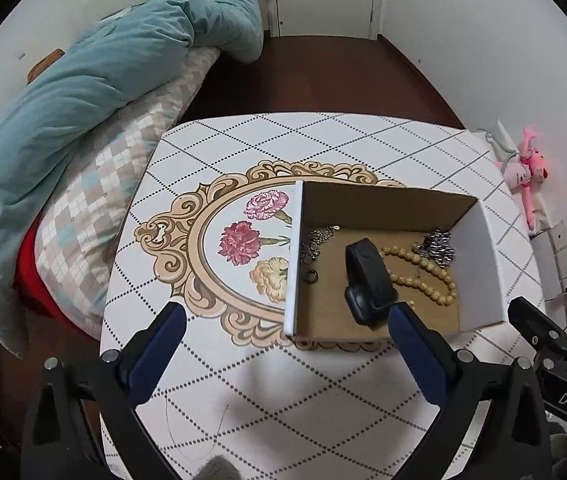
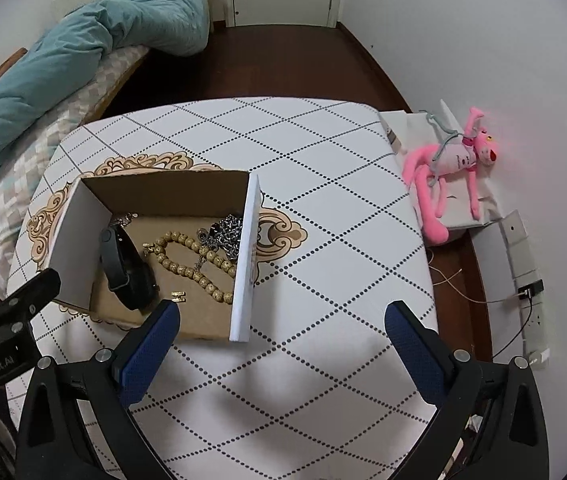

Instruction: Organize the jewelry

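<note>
Both your claws — left (image 1: 285, 316) and right (image 2: 281, 316) — hang released and empty; ahead, the box (image 1: 479, 272) already holds beads (image 1: 423, 270), band (image 1: 367, 276), chains — nothing visible left outside.

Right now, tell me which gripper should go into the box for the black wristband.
Left, probably. The left gripper is open with one finger already over the cardboard box beside the black wristband. The right gripper is also open, but mostly faces bare tablecloth beside the box.

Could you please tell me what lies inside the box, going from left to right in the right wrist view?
Black wristband → beige bead strand → silver chain pile.
</note>
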